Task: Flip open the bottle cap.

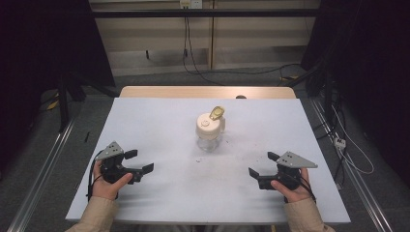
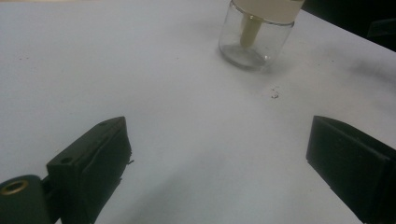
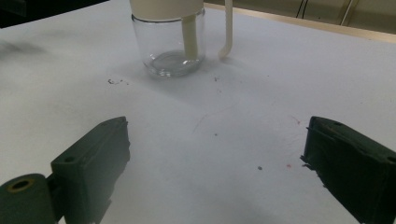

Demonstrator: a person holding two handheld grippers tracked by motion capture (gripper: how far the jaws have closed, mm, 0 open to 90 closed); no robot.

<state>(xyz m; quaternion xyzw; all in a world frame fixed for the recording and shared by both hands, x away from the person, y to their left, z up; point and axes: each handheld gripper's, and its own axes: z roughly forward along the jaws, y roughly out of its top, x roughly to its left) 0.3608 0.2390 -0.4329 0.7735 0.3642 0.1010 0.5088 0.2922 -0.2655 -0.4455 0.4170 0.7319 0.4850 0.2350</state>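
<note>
A glass jar point(image 1: 210, 130) with a cream lid stands upright at the middle of the white tabletop point(image 1: 159, 121). The left tongs point(image 1: 140, 162) rest low at seven o'clock from it, the right tongs point(image 1: 261, 166) at five o'clock. Both are held in the person's hands, jaws spread wide, empty, and angled inward toward the jar.

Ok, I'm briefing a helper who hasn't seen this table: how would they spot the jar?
On the white table top, look near the middle, between and beyond the two hand-held grippers. There stands a small clear glass jar with a cream lid and a gold-coloured flip cap on top; it is the one container on the sheet.
</note>
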